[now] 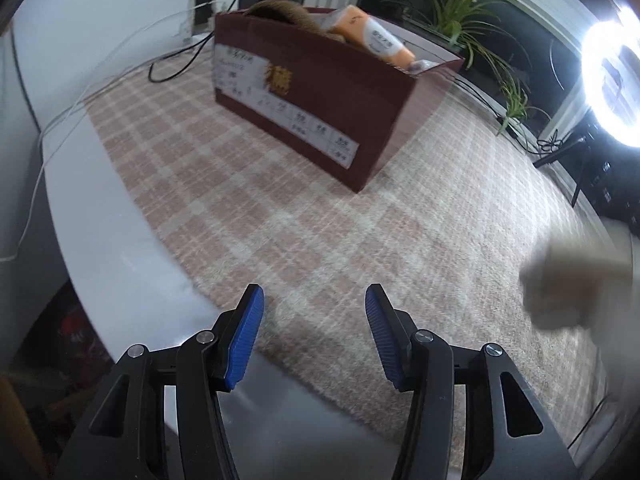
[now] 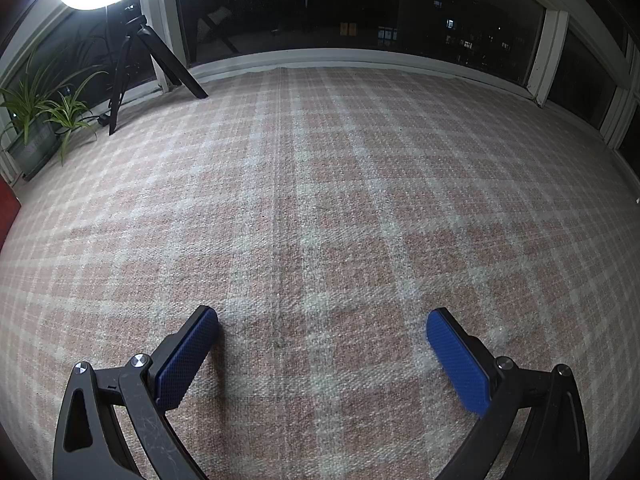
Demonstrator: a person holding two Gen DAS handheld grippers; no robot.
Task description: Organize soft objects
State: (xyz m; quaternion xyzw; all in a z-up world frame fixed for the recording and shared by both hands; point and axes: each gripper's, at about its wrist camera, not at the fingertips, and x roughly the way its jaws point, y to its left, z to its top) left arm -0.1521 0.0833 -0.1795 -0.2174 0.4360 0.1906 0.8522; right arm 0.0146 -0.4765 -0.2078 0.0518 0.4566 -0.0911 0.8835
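A dark red cardboard box (image 1: 320, 112) stands on the pink checked cloth (image 1: 320, 220) ahead of my left gripper. In it lie a brown plush thing (image 1: 280, 14) and an orange and white soft pack (image 1: 372, 34). My left gripper (image 1: 315, 300) is open and empty, low over the near edge of the cloth, well short of the box. My right gripper (image 2: 322, 320) is open wide and empty, just above bare checked cloth (image 2: 320, 200). A blurred beige shape (image 1: 576, 292) shows at the right edge of the left wrist view; I cannot tell what it is.
The white table edge (image 1: 112, 240) runs along the left. A ring light on a tripod (image 2: 132, 52) and potted plants (image 2: 40, 120) stand by the dark window (image 2: 360, 12). Black cables (image 1: 176, 64) trail behind the box.
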